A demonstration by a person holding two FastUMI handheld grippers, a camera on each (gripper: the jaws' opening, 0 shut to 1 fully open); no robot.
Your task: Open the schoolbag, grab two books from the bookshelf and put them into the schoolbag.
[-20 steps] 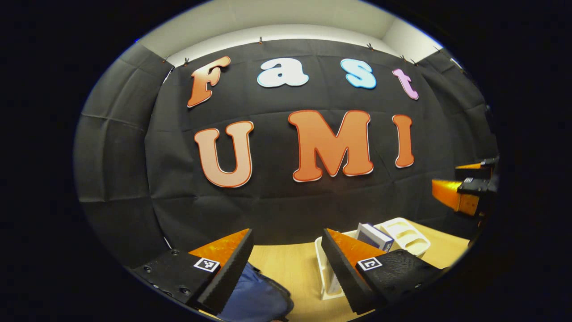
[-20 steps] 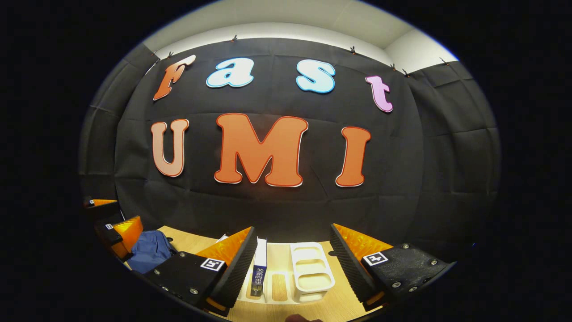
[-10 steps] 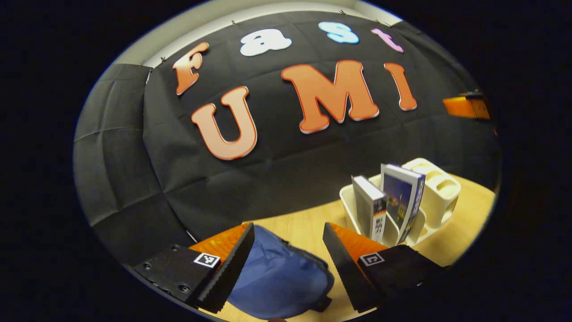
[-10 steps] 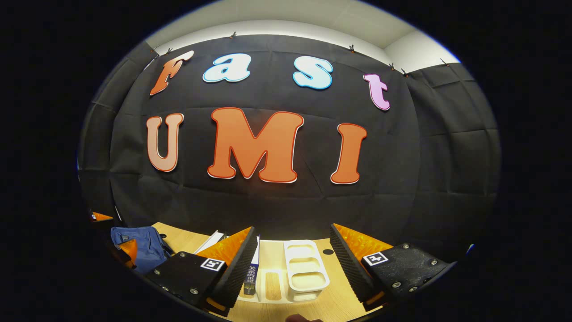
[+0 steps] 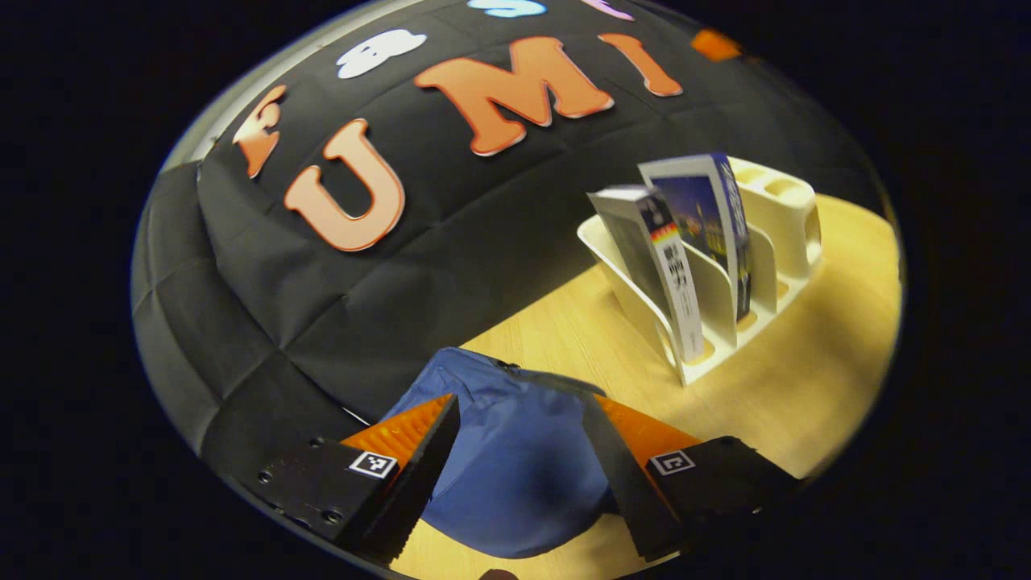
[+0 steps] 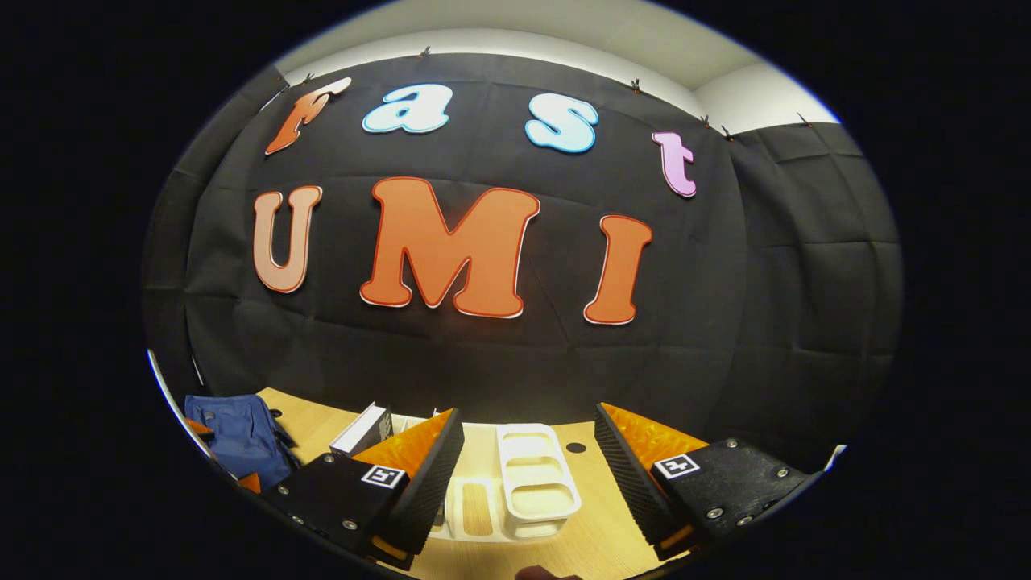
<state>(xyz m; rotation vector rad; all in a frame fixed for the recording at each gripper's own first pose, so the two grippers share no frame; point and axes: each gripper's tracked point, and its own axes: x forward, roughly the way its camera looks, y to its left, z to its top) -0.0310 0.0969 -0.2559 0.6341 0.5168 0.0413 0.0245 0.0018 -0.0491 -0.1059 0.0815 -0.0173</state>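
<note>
The blue schoolbag lies on the wooden table, right below and between the fingers of my left gripper, which is open and hovers over it. Farther right stands the white bookshelf with two upright books: one with a white spine and one with a dark blue cover. In the right gripper view, my right gripper is open above the bookshelf. A book sticks up left of its left finger, and the schoolbag sits at the far left.
The wooden table stretches to the right of the bookshelf. The black cloth wall rises just behind the table. A small dark hole marks the tabletop behind the bookshelf.
My left gripper has tipped downward and come closer to the schoolbag, which now lies between its fingers. The right gripper view has drifted slightly right. Both grippers stay open.
</note>
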